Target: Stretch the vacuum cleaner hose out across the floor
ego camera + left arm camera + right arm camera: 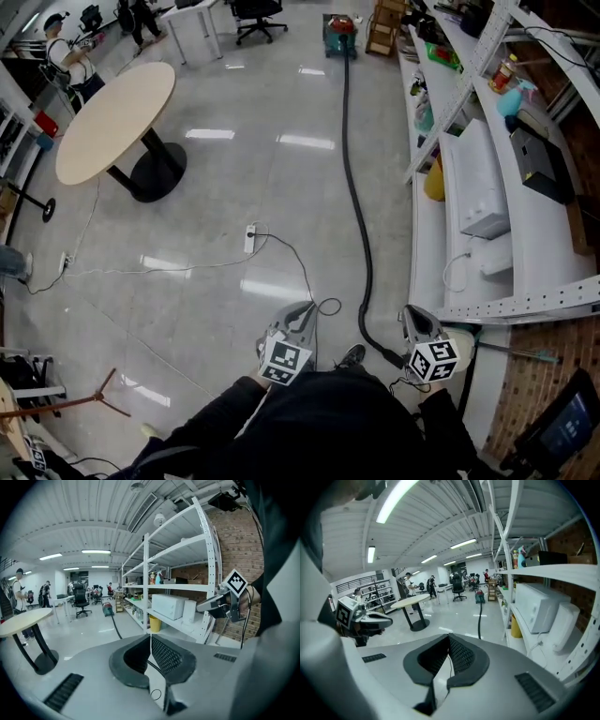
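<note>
A green and red vacuum cleaner [339, 33] stands far down the floor. Its black hose [356, 216] lies stretched along the shelving toward me, ending on the floor near my feet [384, 354]. Both grippers are held up at waist height, apart from the hose. My left gripper [306, 309] is shut with nothing between its pads. My right gripper [411, 312] is shut and empty too. The left gripper view shows its jaws [150, 637] closed, the vacuum cleaner [108, 609] and hose [116, 629] beyond. The right gripper view shows closed jaws [449, 637] and the hose [478, 625].
White metal shelving [487, 216] with boxes and a yellow bin [433, 180] runs along the right. A round table [117, 120] stands at the left. A power strip [250, 238] with a thin cable lies mid-floor. A person [66, 61] stands far left; an office chair [258, 14] is at the back.
</note>
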